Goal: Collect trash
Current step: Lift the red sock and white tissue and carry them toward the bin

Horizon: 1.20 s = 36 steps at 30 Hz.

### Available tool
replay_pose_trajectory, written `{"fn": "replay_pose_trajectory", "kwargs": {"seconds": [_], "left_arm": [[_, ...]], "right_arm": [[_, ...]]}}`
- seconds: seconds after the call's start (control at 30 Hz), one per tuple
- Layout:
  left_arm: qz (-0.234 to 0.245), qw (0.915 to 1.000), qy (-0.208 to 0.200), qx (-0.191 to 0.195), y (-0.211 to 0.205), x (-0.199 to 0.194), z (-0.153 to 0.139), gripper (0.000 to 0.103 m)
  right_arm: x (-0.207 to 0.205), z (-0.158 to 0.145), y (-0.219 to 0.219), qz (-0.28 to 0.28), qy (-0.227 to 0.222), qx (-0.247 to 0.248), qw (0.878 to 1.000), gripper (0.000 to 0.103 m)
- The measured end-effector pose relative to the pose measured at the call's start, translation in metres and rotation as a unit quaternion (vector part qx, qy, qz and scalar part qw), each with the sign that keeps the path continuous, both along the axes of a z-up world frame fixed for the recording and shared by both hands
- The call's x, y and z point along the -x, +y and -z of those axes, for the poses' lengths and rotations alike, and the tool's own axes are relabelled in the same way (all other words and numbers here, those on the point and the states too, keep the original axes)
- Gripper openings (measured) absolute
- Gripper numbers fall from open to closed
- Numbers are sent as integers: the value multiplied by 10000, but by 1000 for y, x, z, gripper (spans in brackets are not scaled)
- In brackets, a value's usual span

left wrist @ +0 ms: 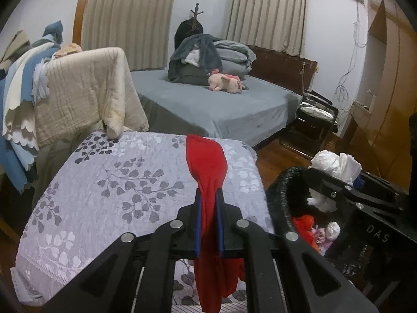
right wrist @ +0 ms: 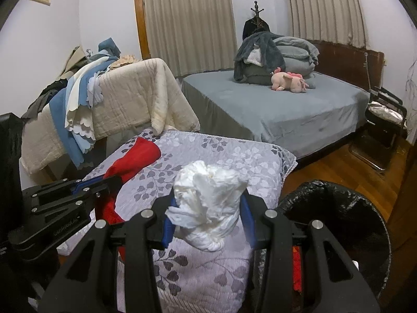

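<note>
My left gripper [left wrist: 208, 195] is shut on a red cloth [left wrist: 206, 161] that hangs through its jaws above a lilac leaf-patterned quilt [left wrist: 117, 182]. My right gripper [right wrist: 208, 206] is shut on a crumpled white tissue wad [right wrist: 211, 203], held above the same quilt [right wrist: 221, 151]. A bin with a black liner [right wrist: 338, 208] stands just right of it. In the left wrist view the right gripper [left wrist: 338, 173] holds the wad [left wrist: 333, 161] over the bin [left wrist: 284, 190], which has red and white scraps inside. In the right wrist view the left gripper [right wrist: 117, 180] carries the red cloth [right wrist: 140, 151] at the left.
A grey bed [left wrist: 208, 104] with piled blankets and a pink plush toy [left wrist: 226, 82] lies beyond the quilt. A beige quilt [left wrist: 86, 88] and blue cloths hang over a rack at the left. A black chair [left wrist: 315, 120] stands on wooden floor [right wrist: 351, 167] at the right.
</note>
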State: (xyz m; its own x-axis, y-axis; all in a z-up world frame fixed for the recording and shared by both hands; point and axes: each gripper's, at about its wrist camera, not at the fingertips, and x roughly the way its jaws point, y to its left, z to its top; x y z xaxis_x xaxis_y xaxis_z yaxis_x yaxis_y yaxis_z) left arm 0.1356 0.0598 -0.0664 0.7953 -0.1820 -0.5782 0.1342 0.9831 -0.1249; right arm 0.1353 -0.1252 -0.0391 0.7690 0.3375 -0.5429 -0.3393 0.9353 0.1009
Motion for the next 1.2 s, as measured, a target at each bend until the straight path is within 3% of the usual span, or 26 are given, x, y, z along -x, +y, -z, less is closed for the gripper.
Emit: {"fn": "replay_pose_trajectory", "kwargs": {"seconds": [0.6,1.2], "left_arm": [[650,9974,-313,-41,-63,38,-24,10],[1608,9859,-442,-107,-150,41,-26,10]], "right_arm": [[51,-20,-62,529,-290,-70,9982,41],[71,-13,-151,1449,-322,-32,9889,41]]}}
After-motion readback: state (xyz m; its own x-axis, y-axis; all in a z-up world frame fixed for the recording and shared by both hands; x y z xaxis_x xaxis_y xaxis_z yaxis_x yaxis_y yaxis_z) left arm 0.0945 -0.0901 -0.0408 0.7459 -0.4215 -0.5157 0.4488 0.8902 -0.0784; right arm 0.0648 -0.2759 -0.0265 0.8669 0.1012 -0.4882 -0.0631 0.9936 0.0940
